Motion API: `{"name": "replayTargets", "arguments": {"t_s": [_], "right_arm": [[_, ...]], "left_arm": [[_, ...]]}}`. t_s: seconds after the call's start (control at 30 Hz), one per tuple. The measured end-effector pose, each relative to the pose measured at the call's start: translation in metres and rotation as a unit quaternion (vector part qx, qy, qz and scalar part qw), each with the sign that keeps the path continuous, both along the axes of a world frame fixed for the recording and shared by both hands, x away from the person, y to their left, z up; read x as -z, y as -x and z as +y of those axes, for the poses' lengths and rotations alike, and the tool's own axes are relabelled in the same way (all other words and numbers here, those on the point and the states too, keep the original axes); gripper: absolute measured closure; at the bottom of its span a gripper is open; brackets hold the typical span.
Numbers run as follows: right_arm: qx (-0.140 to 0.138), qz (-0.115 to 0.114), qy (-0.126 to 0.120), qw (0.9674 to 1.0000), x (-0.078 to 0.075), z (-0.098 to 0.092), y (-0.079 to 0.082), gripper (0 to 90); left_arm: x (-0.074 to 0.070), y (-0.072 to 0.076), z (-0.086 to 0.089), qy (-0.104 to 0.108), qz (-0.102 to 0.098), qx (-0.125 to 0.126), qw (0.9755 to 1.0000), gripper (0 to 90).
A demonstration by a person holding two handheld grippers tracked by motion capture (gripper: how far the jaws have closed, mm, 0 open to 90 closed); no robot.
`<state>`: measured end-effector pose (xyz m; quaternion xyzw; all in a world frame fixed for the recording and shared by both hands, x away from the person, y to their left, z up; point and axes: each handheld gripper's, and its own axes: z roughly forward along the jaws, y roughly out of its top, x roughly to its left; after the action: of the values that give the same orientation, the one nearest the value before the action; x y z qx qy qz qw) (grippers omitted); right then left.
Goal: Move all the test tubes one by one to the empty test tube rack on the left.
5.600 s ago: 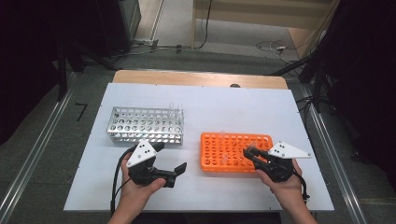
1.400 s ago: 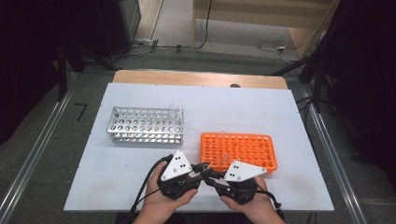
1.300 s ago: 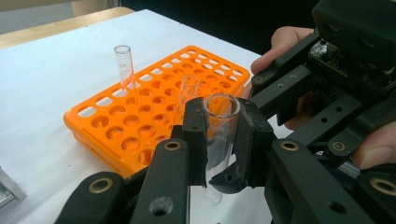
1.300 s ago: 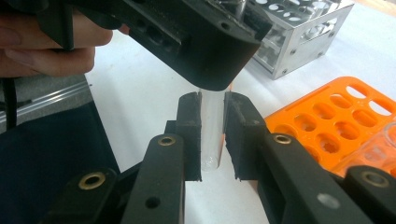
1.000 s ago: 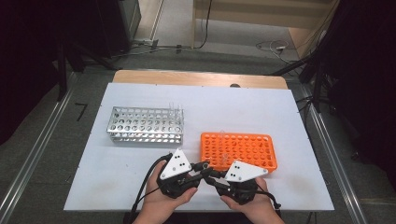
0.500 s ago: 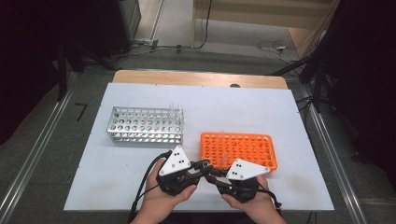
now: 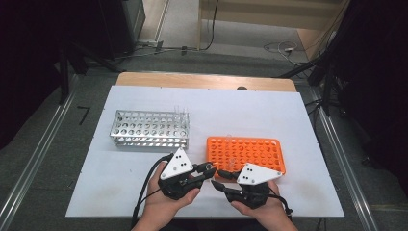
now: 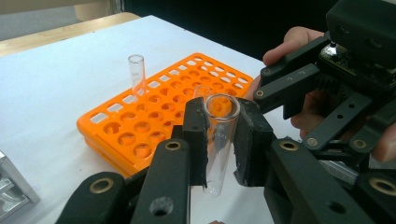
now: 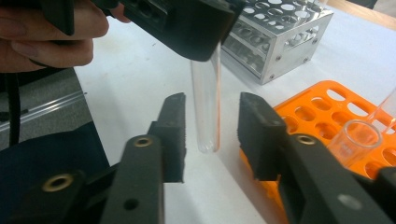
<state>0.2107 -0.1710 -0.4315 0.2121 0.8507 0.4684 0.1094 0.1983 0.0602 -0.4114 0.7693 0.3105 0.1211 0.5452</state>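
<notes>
Glass test tube (image 8: 219, 140), just in front of the orange rack (image 8: 154, 121): the left gripper (image 8: 219, 135) pinches it, mid-handover; the right gripper (image 9: 210, 135), jaws just opened, stands spread around its lower end. Next, probably seat it in the rack.

From where I stand, no writing, label, brand or number can be read anywhere: not on the orange rack (image 7: 245, 154), the metal rack (image 7: 150, 129), the glass tube (image 8: 219, 140) or the white worktop (image 7: 120, 168). The grey plate (image 7: 176, 163) on the left hand-held gripper (image 7: 204, 172) bears only small dark dots, no lettering.
</notes>
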Motion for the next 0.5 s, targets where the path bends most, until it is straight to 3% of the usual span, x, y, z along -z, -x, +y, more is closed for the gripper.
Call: {"name": "replayTargets", "arguments": {"t_s": [0.17, 0.27, 0.5], "right_arm": [[-0.003, 0.004, 0.000, 1.0000, -0.002, -0.004, -0.001, 45.1], [-0.008, -0.001, 0.007, 0.9999, -0.004, -0.005, 0.000, 33.7], [0.005, -0.009, -0.017, 0.9998, -0.014, -0.018, -0.002, 8.4]], "left_arm": [[-0.001, -0.002, 0.005, 0.000, -0.001, -0.006, 1.0000, 75.8], [-0.003, -0.003, 0.008, 0.002, -0.002, -0.008, 1.0000, 75.7], [-0.010, -0.005, 0.020, 0.008, -0.010, -0.026, 0.9996, 75.8]]}}
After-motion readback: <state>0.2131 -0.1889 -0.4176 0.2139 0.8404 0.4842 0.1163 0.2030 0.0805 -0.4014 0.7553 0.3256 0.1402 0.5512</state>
